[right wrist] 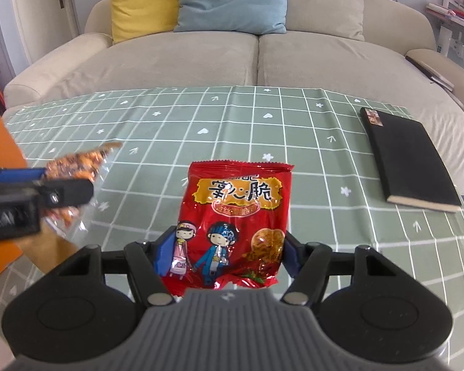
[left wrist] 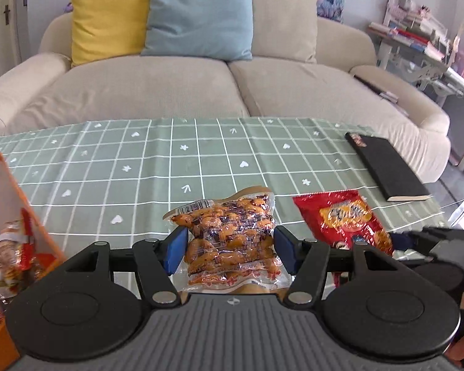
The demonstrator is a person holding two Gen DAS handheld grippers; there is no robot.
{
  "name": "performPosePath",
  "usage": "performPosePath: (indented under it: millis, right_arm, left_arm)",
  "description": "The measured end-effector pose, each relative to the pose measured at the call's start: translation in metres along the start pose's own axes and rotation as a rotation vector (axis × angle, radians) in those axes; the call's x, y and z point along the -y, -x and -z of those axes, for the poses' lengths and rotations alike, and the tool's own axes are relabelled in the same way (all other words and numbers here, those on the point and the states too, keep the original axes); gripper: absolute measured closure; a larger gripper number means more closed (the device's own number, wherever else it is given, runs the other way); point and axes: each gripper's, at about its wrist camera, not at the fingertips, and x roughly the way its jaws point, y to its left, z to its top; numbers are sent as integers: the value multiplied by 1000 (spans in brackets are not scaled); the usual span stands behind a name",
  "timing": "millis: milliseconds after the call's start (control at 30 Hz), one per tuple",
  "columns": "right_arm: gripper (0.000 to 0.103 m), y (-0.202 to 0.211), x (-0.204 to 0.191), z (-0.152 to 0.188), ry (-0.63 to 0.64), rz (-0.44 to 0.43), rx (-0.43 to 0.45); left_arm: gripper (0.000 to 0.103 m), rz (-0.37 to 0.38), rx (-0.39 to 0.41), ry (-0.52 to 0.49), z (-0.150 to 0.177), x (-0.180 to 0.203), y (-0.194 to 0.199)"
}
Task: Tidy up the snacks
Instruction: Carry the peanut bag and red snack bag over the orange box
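Left gripper (left wrist: 230,249) squeezing a clear pack of orange snacks (left wrist: 229,241), right gripper (right wrist: 224,252) squeezing a shiny red cartoon snack bag (right wrist: 235,216), green checked tablecloth (right wrist: 263,130) below

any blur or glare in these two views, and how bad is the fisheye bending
Left wrist view: the red snack bag shows foil glare, and the right gripper beside it is smeared. Right wrist view: the left gripper and its clear snack pack are motion-blurred; the red bag is sharp. Both views: the tablecloth grid bows outward and the corners vignette.

Clear orange snack pack (left wrist: 230,241) and red foil snack bag (right wrist: 235,225) held above the table.
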Motion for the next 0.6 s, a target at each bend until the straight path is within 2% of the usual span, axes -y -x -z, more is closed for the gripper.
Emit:
performPosePath:
  millis: [400,600]
  right_arm:
    - [38,59,-51,12,-82,-135,95]
    - [38,77,-88,1,-43,-211,119]
  left_arm:
    - [34,0,15,59,-2,-50,63]
    - [34,-38,14,66,-1,-88,89]
